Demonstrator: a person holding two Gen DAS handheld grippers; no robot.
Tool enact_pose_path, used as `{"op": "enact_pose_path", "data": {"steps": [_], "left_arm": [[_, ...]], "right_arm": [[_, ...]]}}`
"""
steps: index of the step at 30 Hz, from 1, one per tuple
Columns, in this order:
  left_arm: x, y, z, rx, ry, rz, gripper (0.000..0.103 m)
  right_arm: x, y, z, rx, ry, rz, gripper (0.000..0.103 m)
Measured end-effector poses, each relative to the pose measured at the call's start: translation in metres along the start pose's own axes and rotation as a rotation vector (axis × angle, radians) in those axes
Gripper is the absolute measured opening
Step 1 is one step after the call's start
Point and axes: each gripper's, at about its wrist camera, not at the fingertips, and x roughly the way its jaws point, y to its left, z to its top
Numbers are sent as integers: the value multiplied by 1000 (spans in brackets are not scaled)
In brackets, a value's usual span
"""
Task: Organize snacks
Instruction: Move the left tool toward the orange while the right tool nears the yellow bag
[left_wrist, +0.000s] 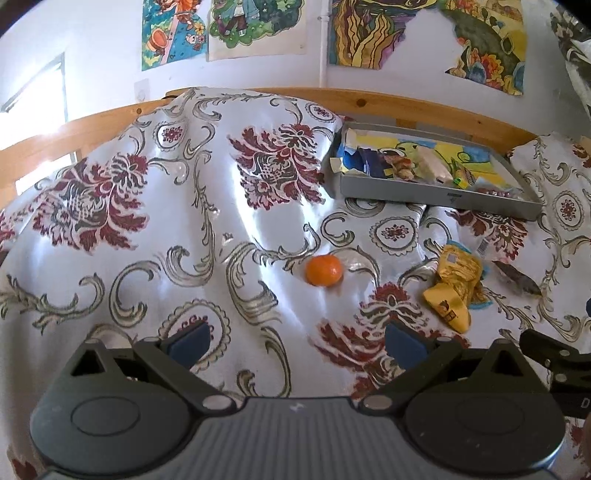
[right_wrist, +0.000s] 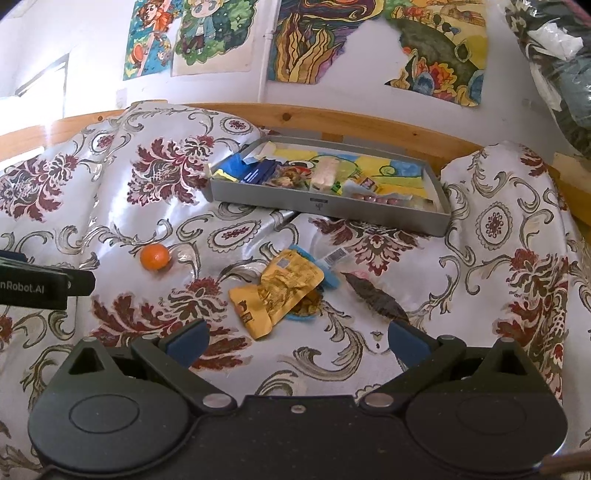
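Observation:
A small orange mandarin (left_wrist: 324, 270) (right_wrist: 154, 256) lies on the floral bedspread. A crumpled yellow snack packet (left_wrist: 455, 285) (right_wrist: 281, 291) rests to its right, beside a dark wrapped snack (left_wrist: 517, 280) (right_wrist: 375, 295) and a clear packet with a barcode (right_wrist: 332, 256). A grey tray (left_wrist: 436, 194) (right_wrist: 325, 208) farther back holds several wrapped snacks. My left gripper (left_wrist: 295, 347) is open, low and short of the mandarin, with nothing between its blue pads. My right gripper (right_wrist: 297, 341) is open too, just short of the yellow packet.
A wooden bed rail (left_wrist: 406, 107) (right_wrist: 351, 118) runs behind the tray, below a white wall with colourful drawings. Bedspread-covered pillows (left_wrist: 229, 147) (right_wrist: 509, 206) rise at the left and at the right of the tray. The left gripper's body (right_wrist: 40, 282) shows at the right view's left edge.

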Motion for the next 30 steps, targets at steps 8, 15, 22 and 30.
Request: {"op": "enact_pose_path", "data": {"steps": [8, 15, 22, 30], "left_arm": [[16, 0, 18, 81, 4, 29, 102], [29, 5, 29, 98, 10, 33, 102], [34, 8, 35, 129, 7, 47, 102], [47, 9, 38, 163, 15, 60, 102]], "right_arm": [[10, 1, 7, -16, -78, -40, 102], [34, -4, 20, -18, -107, -58, 102], [50, 2, 25, -24, -101, -44, 102], [64, 24, 31, -58, -113, -18, 102]]}}
